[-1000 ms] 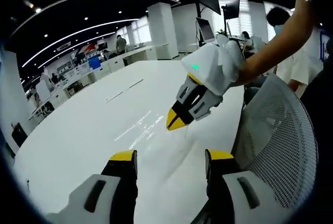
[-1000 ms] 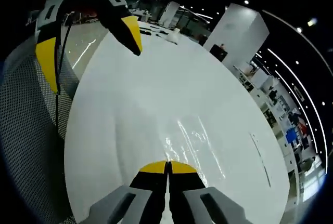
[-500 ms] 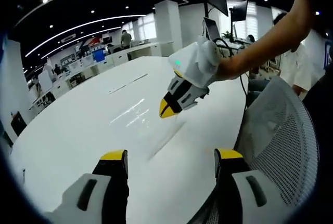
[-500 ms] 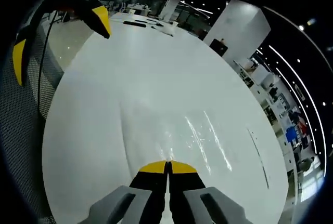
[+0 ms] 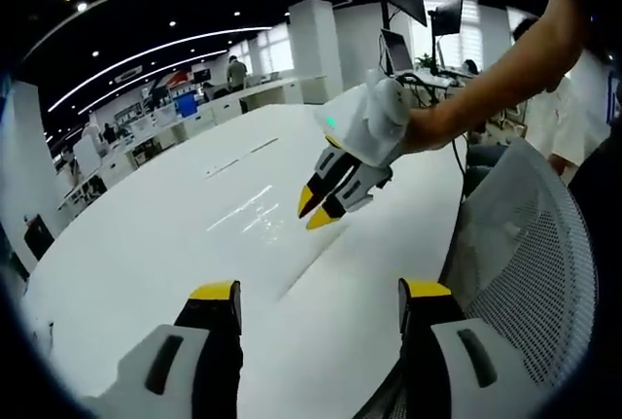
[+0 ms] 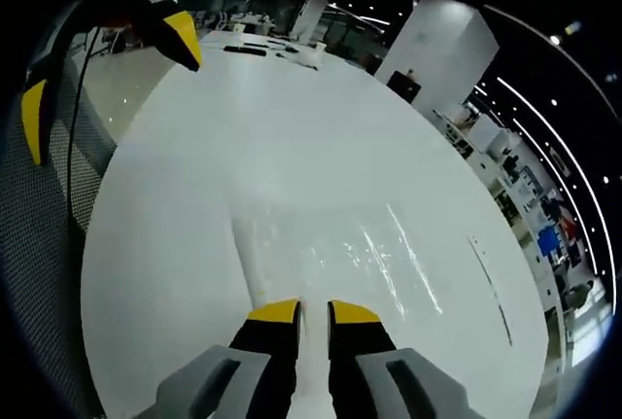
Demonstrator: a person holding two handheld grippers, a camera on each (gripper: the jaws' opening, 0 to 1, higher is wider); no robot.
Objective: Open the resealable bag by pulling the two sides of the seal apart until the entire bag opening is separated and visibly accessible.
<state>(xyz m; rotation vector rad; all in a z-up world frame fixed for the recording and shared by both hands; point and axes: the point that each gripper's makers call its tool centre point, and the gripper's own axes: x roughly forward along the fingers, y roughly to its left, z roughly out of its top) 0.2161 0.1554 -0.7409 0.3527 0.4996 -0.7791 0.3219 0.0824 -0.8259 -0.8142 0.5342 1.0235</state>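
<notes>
step: seal not yet gripped | bag (image 6: 340, 244) flat on tabletop (image 6: 292, 118), 12 o'clock off R gripper (image 6: 313, 310) — jaws slightly parted | L gripper (image 5: 316, 295) wide apart, holding nothing | next: I pinch both seal sides

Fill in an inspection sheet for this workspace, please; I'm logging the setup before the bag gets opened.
Surface: glossy white table.
Job's things: clear bag lying flat on the table just ahead of the right gripper; cannot tell whether its seal is open.
Clutter: a few dark items at the table's far end, too small to identify.
Grippers: left gripper with fingers wide apart, holding nothing; right gripper with fingers slightly apart, holding nothing.
Cables: dark cable hanging below the left gripper.
Surroundings: mesh chair back beside the table; open office with desks, pillars, ceiling lights and distant people.
</notes>
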